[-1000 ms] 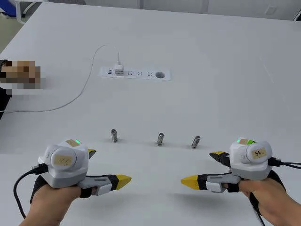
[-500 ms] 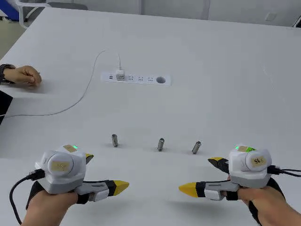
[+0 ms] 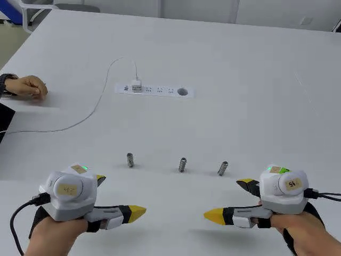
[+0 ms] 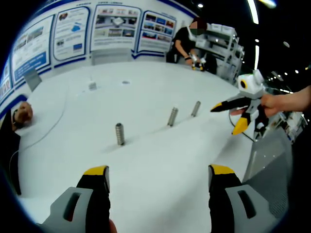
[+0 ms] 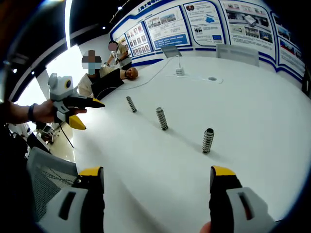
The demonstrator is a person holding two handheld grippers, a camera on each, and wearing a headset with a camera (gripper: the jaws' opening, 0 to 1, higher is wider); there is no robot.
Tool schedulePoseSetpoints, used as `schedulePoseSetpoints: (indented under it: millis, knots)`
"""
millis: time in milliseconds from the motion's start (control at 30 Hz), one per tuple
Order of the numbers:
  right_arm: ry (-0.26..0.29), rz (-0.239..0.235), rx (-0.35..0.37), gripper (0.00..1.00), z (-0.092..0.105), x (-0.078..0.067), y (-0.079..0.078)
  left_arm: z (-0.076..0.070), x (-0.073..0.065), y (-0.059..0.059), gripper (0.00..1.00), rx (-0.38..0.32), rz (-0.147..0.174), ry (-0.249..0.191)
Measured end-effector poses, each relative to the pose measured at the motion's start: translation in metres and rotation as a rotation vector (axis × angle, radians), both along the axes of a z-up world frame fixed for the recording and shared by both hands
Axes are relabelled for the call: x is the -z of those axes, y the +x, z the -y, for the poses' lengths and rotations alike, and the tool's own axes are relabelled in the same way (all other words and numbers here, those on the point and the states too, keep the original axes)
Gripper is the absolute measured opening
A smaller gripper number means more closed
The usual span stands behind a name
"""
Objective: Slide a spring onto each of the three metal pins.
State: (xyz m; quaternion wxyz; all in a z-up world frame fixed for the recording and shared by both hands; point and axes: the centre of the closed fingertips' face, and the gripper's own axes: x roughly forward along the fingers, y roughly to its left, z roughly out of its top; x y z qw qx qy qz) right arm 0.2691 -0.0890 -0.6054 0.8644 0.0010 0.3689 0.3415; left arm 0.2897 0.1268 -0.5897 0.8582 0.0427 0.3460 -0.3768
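Three short metal pins stand in a row on the white table, each with a coil spring around it: left [image 3: 130,159], middle [image 3: 183,164], right [image 3: 222,168]. My left gripper [image 3: 118,195] hovers near the table's front edge, left of the row, open and holding nothing. My right gripper [image 3: 229,199] mirrors it on the right, also open with nothing between its fingers. In the left gripper view the springs [image 4: 119,134] [image 4: 172,116] [image 4: 196,108] lie ahead of the gripper [image 4: 159,171]. In the right gripper view they [image 5: 208,140] [image 5: 161,118] [image 5: 130,104] stand ahead of the gripper [image 5: 155,171].
A white power strip [image 3: 154,89] with a plugged charger lies beyond the pins. Its cable [image 3: 90,112] curves off to the left. A person's hand [image 3: 29,85] rests at the table's left edge. Other people stand past the table [image 5: 92,73].
The head camera has shifted slightly. Both grippers and the three springs hold their places, and both grippers stay open.
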Motion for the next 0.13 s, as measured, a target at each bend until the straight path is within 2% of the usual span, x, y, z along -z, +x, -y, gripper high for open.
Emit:
schedulePoseSetpoints:
  millis: [133]
  knots:
    - [0.0, 0.0, -0.002, 0.91, -0.0007, -0.0001, 0.0, -0.0002, -0.0002, -0.0004, 0.85, -0.002, -0.001, -0.002]
